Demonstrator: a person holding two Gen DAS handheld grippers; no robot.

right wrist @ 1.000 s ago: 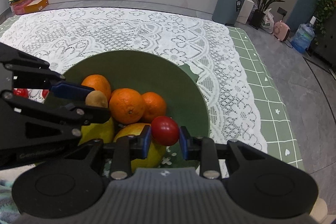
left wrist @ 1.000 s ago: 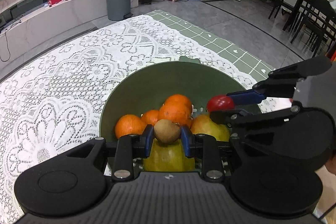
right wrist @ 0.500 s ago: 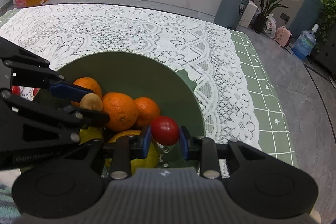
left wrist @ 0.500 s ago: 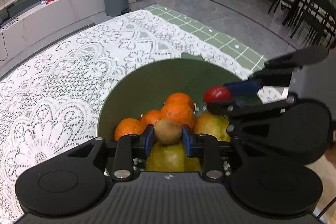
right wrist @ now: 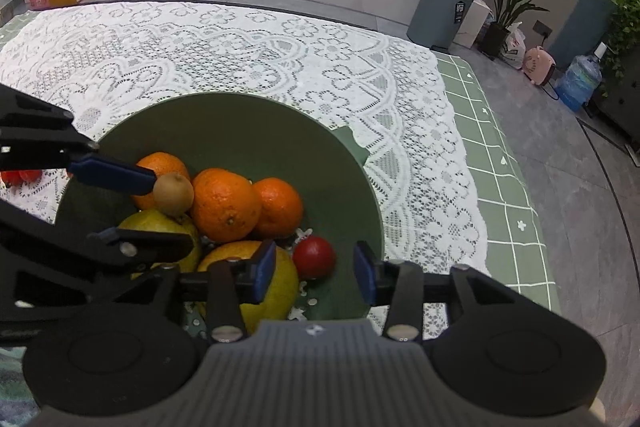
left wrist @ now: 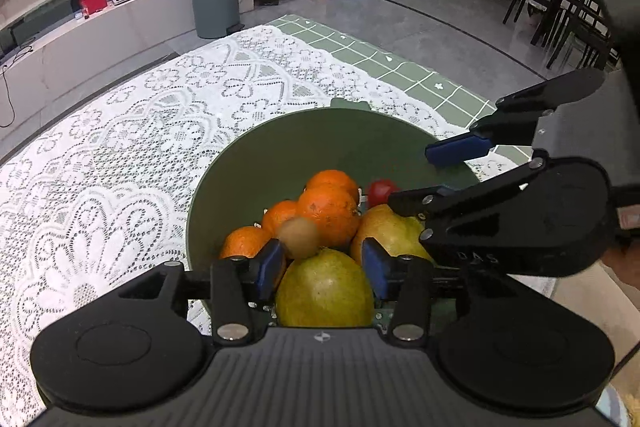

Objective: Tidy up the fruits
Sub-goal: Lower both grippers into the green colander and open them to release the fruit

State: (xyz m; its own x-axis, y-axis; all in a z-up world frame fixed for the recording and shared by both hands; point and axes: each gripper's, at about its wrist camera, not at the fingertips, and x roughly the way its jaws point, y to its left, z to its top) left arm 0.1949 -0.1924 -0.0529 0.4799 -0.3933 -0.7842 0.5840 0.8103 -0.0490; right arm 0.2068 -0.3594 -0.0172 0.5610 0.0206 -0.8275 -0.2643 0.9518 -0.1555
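Both my grippers, left (left wrist: 323, 263) & right (right wrist: 315, 273), gape empty over bowl (right wrist: 248, 119); kiwi (right wrist: 173, 194) & tomato (right wrist: 314, 257) lie just ahead inside it.

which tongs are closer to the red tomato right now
Right. The right tongs hang open just over the red tomato; the left tongs are open across the bowl, by the kiwi.

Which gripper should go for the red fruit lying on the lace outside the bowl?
Left, most likely. The red fruit lies on the lace past the bowl's left side, close beside the open left gripper. The right gripper, also open, sits over the bowl's far side from it.
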